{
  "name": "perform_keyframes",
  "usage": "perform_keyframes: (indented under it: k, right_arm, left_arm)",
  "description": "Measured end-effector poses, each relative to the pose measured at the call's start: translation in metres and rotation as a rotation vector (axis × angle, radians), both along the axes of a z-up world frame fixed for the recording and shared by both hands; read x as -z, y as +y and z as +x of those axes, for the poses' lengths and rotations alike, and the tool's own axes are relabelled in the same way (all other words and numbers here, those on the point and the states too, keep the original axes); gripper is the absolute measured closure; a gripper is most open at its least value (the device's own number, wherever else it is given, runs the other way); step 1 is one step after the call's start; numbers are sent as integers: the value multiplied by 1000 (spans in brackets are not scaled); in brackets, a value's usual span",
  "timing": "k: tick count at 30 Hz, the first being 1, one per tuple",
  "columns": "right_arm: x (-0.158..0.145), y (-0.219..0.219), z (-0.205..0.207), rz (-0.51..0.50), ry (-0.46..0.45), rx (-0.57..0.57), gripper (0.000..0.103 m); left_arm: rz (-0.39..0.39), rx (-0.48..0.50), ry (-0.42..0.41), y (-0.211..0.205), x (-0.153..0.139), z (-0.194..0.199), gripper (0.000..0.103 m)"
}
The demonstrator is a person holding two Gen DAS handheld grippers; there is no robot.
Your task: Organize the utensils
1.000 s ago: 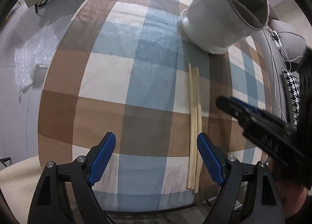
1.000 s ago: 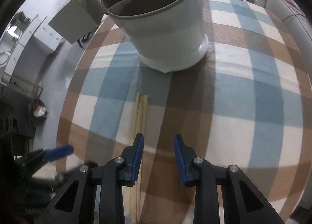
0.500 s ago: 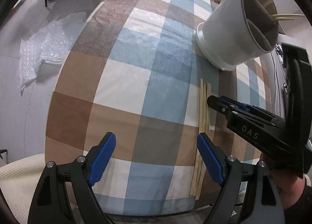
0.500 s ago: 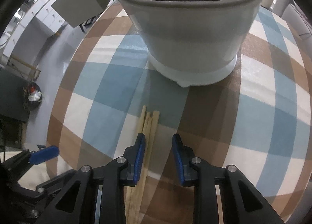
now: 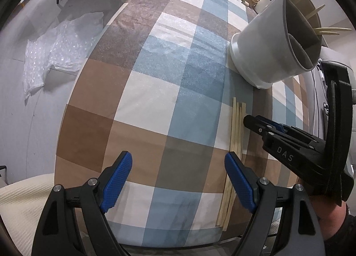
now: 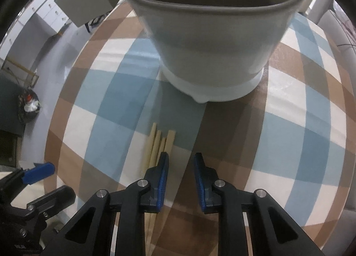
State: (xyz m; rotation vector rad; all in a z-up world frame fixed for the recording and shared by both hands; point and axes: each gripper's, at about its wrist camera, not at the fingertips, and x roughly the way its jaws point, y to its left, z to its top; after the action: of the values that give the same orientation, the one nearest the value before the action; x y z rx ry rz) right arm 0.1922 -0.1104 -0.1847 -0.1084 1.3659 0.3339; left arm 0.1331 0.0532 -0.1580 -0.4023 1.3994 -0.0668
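We are narrowing the right gripper [image 6: 179,164], nothing between its jaws yet, beside the chopsticks [image 6: 158,144] lying on the checked tablecloth [image 6: 289,135] near the holder [image 6: 211,39], left gripper [image 5: 178,164] idling spread wide.

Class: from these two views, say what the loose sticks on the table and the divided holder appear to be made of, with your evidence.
Sticks: probably bamboo or pale wood, unvarnished; tan, matte, square-cut ends. Holder: likely matte plastic, possibly ceramic; smooth pale grey wall, paler base ring.
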Motion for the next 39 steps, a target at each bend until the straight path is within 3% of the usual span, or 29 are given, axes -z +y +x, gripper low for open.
perform_keyframes:
  k: [10, 17, 20, 21, 22, 29, 39]
  right_arm:
    - [3, 35, 9, -111, -23, -61, 81]
    - [6, 53, 20, -127, -46, -53, 80]
    - [7, 52, 20, -117, -54, -40, 87]
    - [7, 52, 21, -106, -58, -34, 96]
    - [6, 49, 20, -84, -55, -29, 98]
    - [-15, 0, 6, 50, -112, 103, 98]
    - [-41, -119, -14, 361, -99, 479, 98]
  left_arm:
    - [-4, -24, 9, 5, 0, 2, 21]
    - [-5, -31, 7, 7, 0, 3, 21]
    - [-3, -36, 11, 8, 1, 3, 21]
    - [-3, -38, 14, 8, 1, 3, 21]
    - [-3, -42, 18, 8, 1, 4, 21]
    - [25, -35, 8, -4, -2, 10, 21]
    - [59, 40, 1, -36, 2, 12, 21]
